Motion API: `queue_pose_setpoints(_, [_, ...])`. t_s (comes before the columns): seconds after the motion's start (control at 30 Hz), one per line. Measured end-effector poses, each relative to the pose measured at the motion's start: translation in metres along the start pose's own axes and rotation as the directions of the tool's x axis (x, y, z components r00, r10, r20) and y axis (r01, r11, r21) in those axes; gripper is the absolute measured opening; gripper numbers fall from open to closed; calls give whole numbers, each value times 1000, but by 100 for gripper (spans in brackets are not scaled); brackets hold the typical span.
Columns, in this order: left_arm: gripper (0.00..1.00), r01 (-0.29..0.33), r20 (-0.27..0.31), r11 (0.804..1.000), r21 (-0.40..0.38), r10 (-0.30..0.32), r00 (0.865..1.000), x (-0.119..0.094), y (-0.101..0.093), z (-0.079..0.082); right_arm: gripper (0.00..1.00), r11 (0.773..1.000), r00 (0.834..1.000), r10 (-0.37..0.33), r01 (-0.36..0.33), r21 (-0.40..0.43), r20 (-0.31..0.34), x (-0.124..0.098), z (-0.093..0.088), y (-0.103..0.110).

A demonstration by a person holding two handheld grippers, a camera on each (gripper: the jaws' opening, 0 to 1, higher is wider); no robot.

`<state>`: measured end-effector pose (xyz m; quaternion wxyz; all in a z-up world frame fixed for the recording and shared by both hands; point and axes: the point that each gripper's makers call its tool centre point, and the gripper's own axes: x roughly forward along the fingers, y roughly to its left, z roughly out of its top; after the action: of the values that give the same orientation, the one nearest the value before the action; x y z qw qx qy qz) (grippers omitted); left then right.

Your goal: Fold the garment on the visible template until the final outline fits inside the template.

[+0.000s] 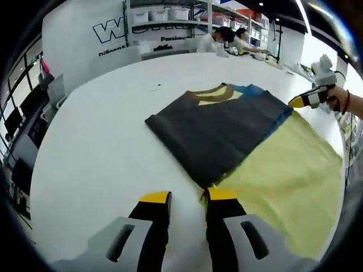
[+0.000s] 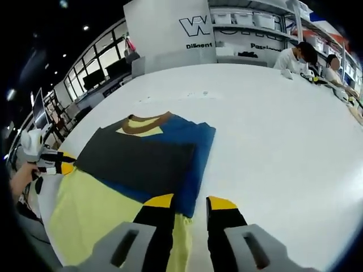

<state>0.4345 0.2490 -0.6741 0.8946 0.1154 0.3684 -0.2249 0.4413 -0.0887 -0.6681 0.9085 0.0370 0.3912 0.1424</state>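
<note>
The folded garment (image 1: pixel 221 133) is lying on the white table (image 1: pixel 102 153), collar pointing away, long axis running back over the yellow template (image 1: pixel 289 181). Both the left gripper (image 1: pixel 188 197) and right gripper (image 2: pixel 184 202) are hovering spread and empty at its near edge; people (image 1: pixel 218 39) are working beyond

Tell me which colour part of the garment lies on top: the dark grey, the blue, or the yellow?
The dark grey panel lies on top. In the right gripper view it covers part of the blue layer, and the yellow section spreads out from under both.
</note>
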Motion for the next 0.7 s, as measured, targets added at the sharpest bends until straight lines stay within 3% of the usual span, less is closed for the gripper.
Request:
queue_pose_setpoints(0.2, [6, 22, 0, 999, 35, -22, 1000, 4, -5, -2, 9, 1000, 1000, -7, 7, 16, -11, 4, -5, 1])
queue_pose_setpoints(0.47, [5, 24, 12, 999, 46, -25, 1000, 5, -2, -2, 0, 999, 1000, -18, 18, 41, -16, 7, -7, 2])
queue_pose_setpoints(0.7, [4, -4, 22, 998, 70, 2, 1000, 2, 6, -3, 0, 999, 999, -37, 37, -11, -35, 6, -7, 1])
